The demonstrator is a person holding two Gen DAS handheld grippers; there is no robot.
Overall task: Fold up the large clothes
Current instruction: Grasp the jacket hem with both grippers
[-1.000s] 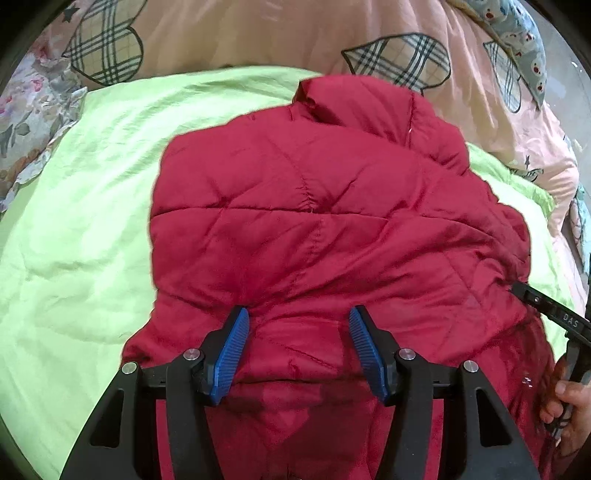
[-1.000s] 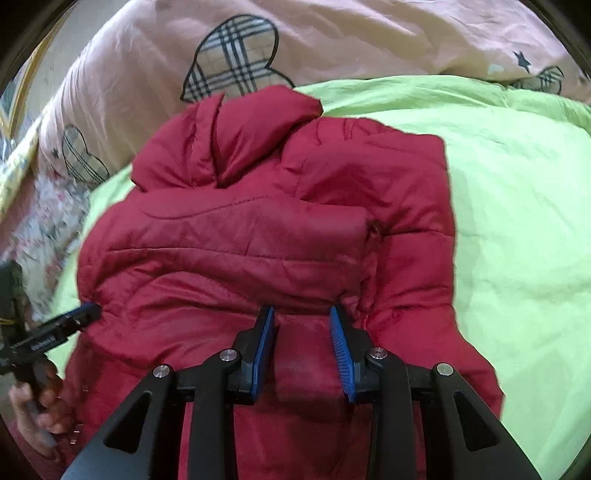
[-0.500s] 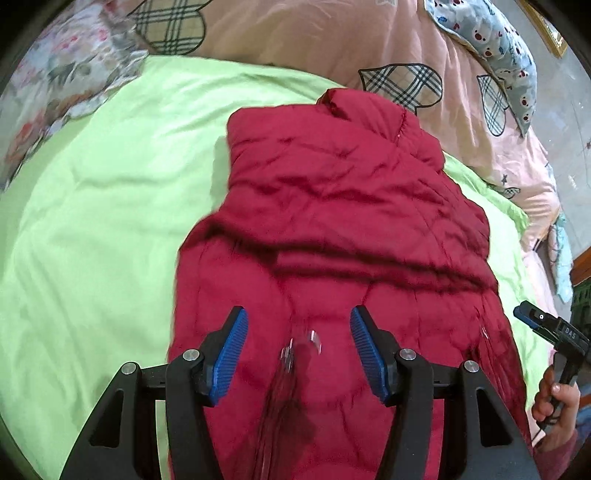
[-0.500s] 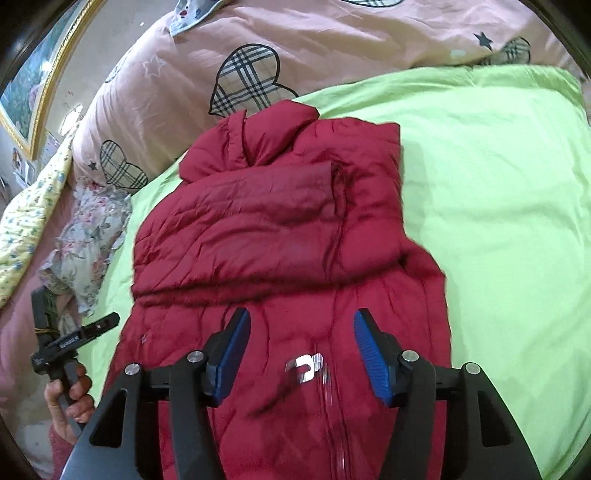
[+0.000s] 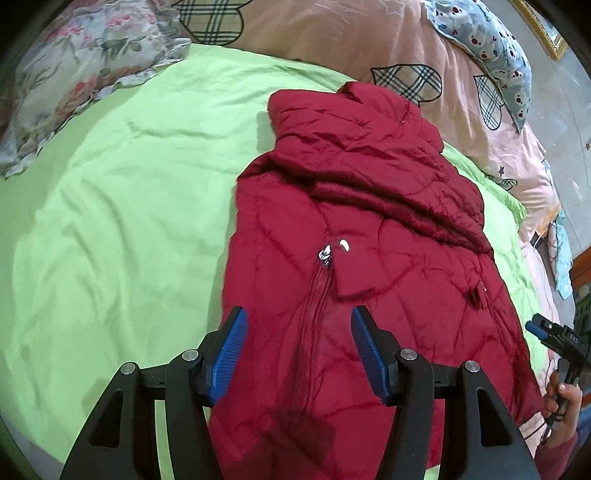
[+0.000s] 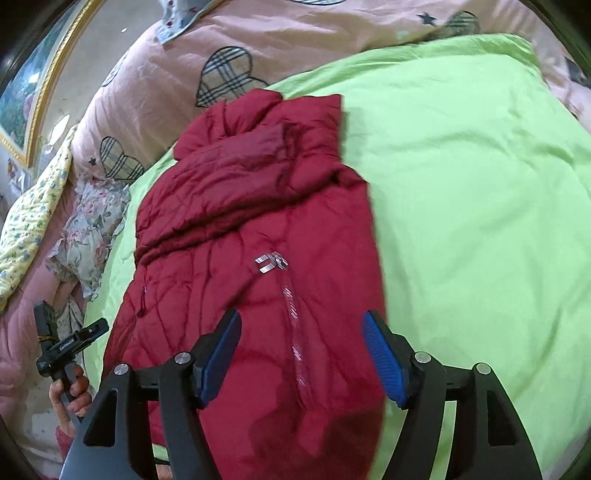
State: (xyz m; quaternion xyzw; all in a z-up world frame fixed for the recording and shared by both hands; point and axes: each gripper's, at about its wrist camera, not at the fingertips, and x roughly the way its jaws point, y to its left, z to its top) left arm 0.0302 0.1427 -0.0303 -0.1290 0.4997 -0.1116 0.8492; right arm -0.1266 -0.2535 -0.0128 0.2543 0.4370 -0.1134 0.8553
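Two claws hang over one red jacket [image 5: 369, 236], both spread wide and gripping nothing. The jacket lies on the green blanket [image 5: 110, 221] of a bed, its long axis running straight away from both claws: hem nearest them, collar at the far end, pointing toward the pink quilt [image 5: 332, 33] with plaid hearts. Its upper part looks already folded across itself, a thick ridge crossing the chest above the zip pull [image 5: 327, 253].

From the left claw [image 5: 297, 350] the jacket sits directly ahead and below, the zip running up between the blue pads [image 5: 231, 350]. The right claw [image 6: 301, 354] hangs over the same hem end, the zip [image 6: 291, 314] likewise between its pads, with the jacket's edge just inside its outer pad. Neither is clearly nearer; each appears at the edge of the other's view, beside the hem corners.

My guess is that the next fold goes lengthwise, hem carried toward the collar, so both claws would need to drop onto the near corners.
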